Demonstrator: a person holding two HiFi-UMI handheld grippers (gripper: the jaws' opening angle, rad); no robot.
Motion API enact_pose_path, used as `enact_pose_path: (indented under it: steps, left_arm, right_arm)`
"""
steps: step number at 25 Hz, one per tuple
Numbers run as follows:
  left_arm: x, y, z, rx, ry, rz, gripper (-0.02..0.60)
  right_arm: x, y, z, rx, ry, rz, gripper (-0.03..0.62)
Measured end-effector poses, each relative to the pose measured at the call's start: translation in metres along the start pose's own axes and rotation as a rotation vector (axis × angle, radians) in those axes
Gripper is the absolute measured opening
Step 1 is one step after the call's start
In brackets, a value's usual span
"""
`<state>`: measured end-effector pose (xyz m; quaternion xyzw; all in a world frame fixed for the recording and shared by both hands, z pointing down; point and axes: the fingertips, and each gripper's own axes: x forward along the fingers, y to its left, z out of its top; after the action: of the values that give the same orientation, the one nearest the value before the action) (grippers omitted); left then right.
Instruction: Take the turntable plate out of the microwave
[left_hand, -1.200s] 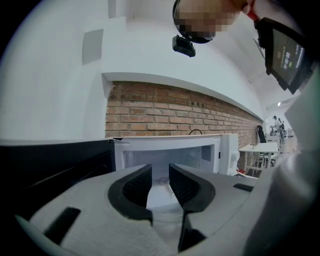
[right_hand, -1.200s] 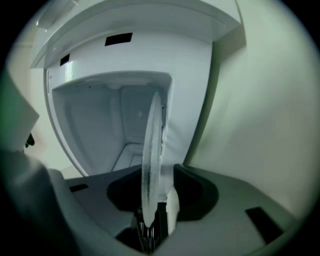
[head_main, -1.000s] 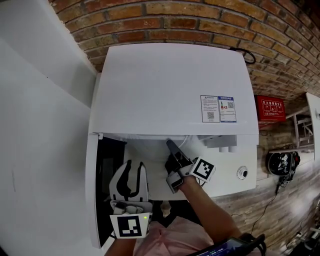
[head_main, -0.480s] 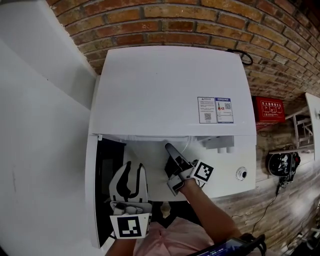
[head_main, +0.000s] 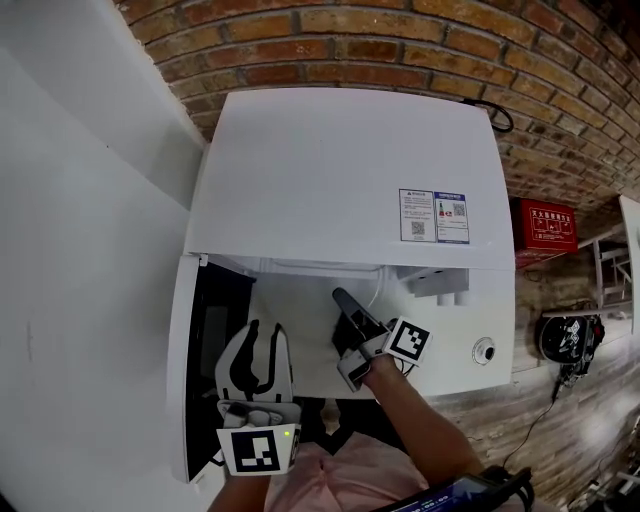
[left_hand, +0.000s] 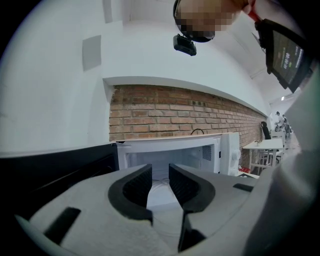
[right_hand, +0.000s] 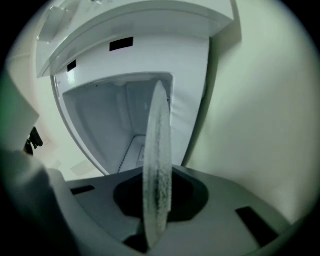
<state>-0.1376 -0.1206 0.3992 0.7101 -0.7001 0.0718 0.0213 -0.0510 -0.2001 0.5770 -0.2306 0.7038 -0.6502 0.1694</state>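
At the microwave's (head_main: 340, 170) open mouth, the right gripper (right_hand: 157, 200) has just closed its jaws on the rim of the glass plate (right_hand: 157, 145) (seen edge-on, reaching into the cavity). The left gripper (head_main: 266, 335) hangs beside the door (head_main: 190, 370), jaws apart, empty.

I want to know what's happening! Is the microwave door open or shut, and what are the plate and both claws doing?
microwave door: open, swung out to the left.
turntable plate: gripped at its rim, seen edge-on.
right claw: jaws have just been closing, now shut on the turntable plate.
left claw: open, holding nothing.
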Motion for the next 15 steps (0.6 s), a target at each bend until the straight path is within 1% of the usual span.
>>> enact_pose_path:
  steps: [5,8,12,15]
  left_arm:
    - [-0.013,-0.001,0.006,0.016,-0.035,0.047,0.109]
    - [-0.023,-0.001,0.009,0.021,-0.052,0.066,0.109]
    - [-0.043,-0.004,0.009,0.005,-0.047,0.065,0.109]
    - [-0.059,-0.004,0.008,0.016,-0.064,0.054,0.109]
  right_arm:
    - [-0.021,-0.003,-0.009,-0.001,0.057,-0.045,0.029]
    - [-0.031,0.004,-0.015,-0.022,0.082,-0.027,0.029]
    - [-0.048,0.013,-0.029,-0.023,0.086,-0.044,0.029]
    - [-0.059,0.023,-0.04,-0.017,0.075,-0.049,0.029]
